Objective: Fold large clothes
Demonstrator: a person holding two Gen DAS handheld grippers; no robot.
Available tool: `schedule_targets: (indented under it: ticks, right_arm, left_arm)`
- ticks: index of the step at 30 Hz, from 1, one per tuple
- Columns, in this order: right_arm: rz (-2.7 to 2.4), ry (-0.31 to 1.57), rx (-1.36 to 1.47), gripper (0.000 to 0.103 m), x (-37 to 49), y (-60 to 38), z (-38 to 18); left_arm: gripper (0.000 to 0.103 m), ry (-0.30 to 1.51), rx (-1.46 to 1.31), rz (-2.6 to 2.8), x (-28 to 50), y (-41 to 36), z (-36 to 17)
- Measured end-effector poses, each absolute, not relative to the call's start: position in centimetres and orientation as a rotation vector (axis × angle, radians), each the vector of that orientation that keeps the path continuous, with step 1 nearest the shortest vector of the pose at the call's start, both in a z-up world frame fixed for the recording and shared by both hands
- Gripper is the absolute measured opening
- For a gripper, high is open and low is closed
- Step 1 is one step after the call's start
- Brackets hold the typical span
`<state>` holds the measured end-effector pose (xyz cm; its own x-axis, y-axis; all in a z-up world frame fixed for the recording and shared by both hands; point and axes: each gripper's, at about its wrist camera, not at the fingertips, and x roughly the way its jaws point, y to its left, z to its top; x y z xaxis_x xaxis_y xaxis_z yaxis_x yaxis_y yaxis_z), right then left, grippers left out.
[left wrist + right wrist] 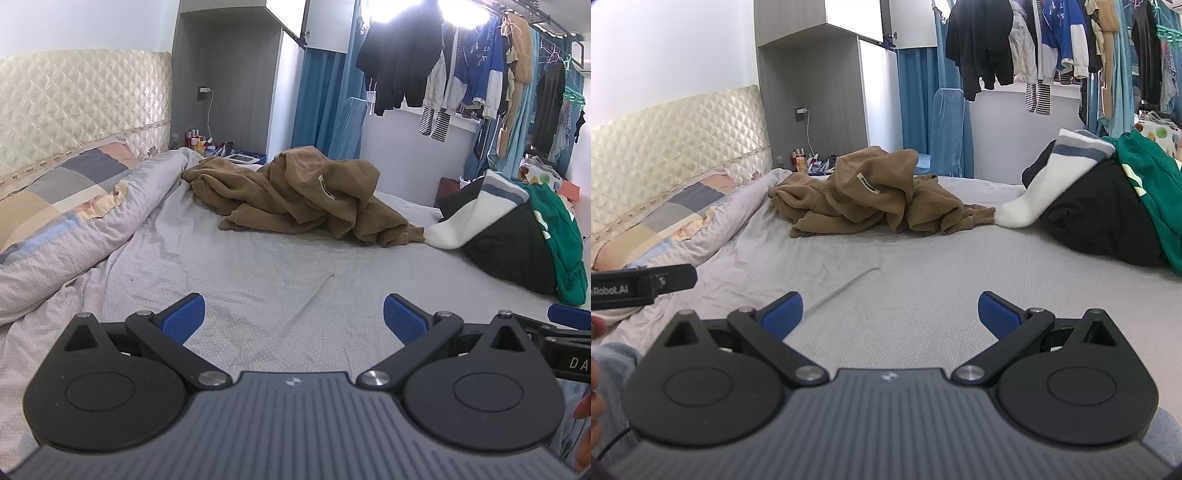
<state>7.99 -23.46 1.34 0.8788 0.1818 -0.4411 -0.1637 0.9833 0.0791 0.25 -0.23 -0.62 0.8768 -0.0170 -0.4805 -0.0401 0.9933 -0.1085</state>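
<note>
A crumpled brown hoodie [303, 192] [871, 192] lies in a heap on the far middle of the bed, a white label showing on it. My left gripper [293, 317] hovers open over the bare sheet, well short of the hoodie, with nothing between its blue pads. My right gripper [890, 314] is likewise open and empty, low over the sheet on the near side. Its blue fingertip [569, 315] shows at the right edge of the left wrist view. The left gripper's black body [639, 282] shows at the left edge of the right wrist view.
A pile of black, white and green clothes [517, 229] [1108, 206] sits at the bed's right. A rolled quilt [92, 229] and a patchwork pillow [62, 184] line the left by the headboard. Clothes hang on a rack [480, 66] beyond the bed. Grey sheet [277, 266] lies in front.
</note>
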Motion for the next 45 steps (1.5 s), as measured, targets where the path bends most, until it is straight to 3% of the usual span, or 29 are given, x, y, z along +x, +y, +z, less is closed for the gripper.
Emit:
schedule_targets:
  ticks: [19, 45]
  right_arm:
    - [0.174, 0.459, 0.055, 0.103, 9.1, -23.5, 1.3]
    - [0.163, 0.531, 0.094, 0.103, 16.5, -24.0, 0.2]
  left_arm:
    - [0.103, 0.500, -0.111, 0.010, 1.1, -0.4, -0.8]
    - [0.103, 0.542, -0.127, -0.013, 12.2, 1.2, -1.3]
